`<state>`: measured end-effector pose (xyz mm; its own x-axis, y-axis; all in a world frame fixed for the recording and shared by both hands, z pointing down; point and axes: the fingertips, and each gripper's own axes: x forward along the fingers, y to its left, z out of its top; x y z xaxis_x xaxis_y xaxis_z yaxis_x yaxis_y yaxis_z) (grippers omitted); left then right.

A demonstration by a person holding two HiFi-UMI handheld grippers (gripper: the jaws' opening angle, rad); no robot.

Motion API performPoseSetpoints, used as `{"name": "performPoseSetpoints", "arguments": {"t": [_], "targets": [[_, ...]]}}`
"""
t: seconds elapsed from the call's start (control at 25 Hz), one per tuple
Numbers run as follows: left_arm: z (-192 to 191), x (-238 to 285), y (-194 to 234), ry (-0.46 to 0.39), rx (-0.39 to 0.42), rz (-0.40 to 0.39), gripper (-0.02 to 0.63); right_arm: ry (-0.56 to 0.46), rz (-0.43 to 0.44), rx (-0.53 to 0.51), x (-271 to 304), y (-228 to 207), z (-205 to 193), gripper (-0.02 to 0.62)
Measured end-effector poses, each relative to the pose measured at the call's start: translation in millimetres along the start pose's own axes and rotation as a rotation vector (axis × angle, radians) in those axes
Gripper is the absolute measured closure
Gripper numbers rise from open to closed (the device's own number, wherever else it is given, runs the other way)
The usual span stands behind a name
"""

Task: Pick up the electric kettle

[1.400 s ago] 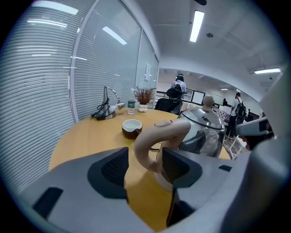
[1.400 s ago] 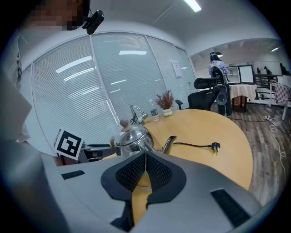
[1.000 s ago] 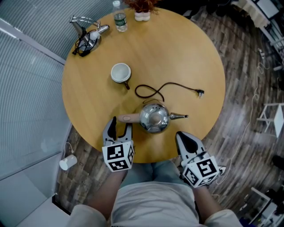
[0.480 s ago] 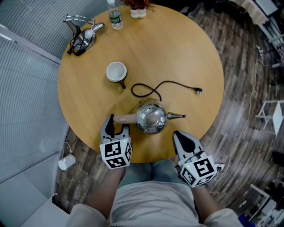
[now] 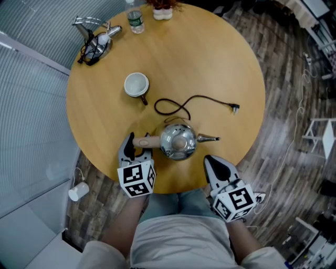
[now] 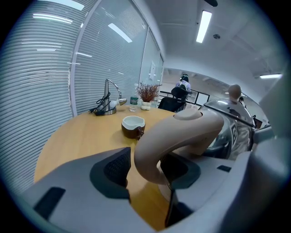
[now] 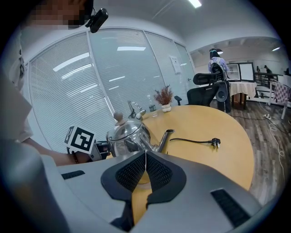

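Note:
A shiny steel kettle with a beige handle and a thin spout stands near the front edge of the round wooden table. My left gripper reaches around the handle. Its jaws are closing, the handle sits between them, and a narrow gap still shows at the left pad. In the left gripper view the gripper frames the handle, with the kettle body at right. My right gripper hangs at the table's edge right of the kettle, shut and empty.
Behind the kettle lie a black power cord and its plug. A white-lined cup stands further left. At the far rim are a water bottle, a small plant pot and a metal stand with cables.
My left gripper has slid forward so the kettle's handle now lies deeper between its jaws, and the jaws have narrowed a little. The right gripper has kept still.

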<state>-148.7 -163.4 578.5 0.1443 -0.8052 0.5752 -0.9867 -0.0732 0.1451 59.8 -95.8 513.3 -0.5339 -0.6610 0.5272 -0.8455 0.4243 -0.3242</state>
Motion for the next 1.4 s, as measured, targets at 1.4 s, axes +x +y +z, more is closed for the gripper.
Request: {"name": "performPoseSetpoints", "arguments": {"t": [1.4], "targets": [[4, 24, -3, -0.013, 0.007, -0.003, 0.522, 0.016, -0.008, 0.012, 3, -9, -4, 0.563]]}}
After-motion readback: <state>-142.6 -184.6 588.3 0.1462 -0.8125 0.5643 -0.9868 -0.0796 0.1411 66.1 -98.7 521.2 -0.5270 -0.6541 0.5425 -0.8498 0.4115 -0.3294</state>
